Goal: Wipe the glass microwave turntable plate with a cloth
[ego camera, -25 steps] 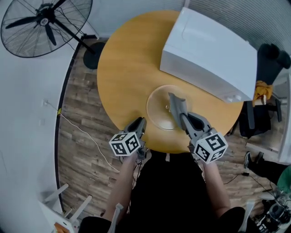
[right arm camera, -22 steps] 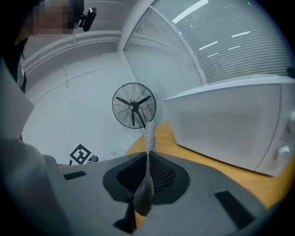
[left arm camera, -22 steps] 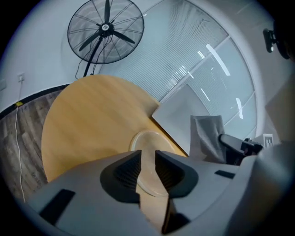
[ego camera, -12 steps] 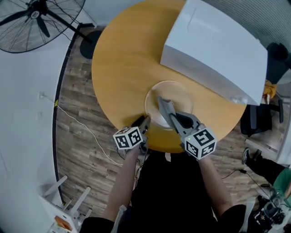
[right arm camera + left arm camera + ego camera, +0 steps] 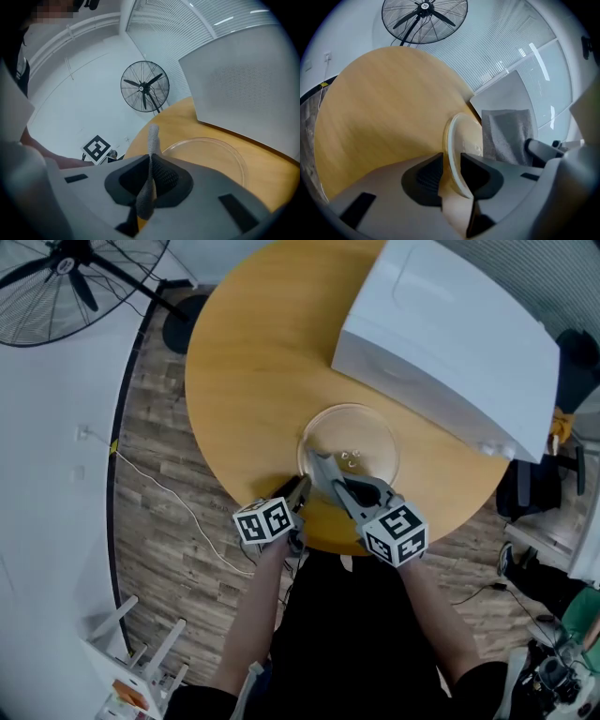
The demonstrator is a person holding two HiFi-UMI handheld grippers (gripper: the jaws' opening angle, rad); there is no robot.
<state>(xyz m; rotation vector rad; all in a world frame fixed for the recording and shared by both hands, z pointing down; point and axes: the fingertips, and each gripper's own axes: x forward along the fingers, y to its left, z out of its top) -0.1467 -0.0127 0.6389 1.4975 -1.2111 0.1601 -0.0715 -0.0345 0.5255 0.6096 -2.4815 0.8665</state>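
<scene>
Down come both: your left gripper (image 5: pixel 300 488), jaws just opened, straddles the plate (image 5: pixel 375 435) rim; right gripper (image 5: pixel 321 463) pinches cloth (image 5: pixel 152 138). Clamp, wipe.

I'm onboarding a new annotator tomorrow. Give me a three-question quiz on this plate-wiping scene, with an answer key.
1. Multiple choice: what is the right gripper shut on? A) a sponge B) a grey cloth C) a brush
2. True or false: the glass plate lies inside the microwave.
3. What stands between the jaws of the left gripper?
Key: 1. B. 2. False: it lies on the round table, outside the microwave. 3. The plate's rim; the jaws have just been opening and stand apart on either side of it.
</scene>
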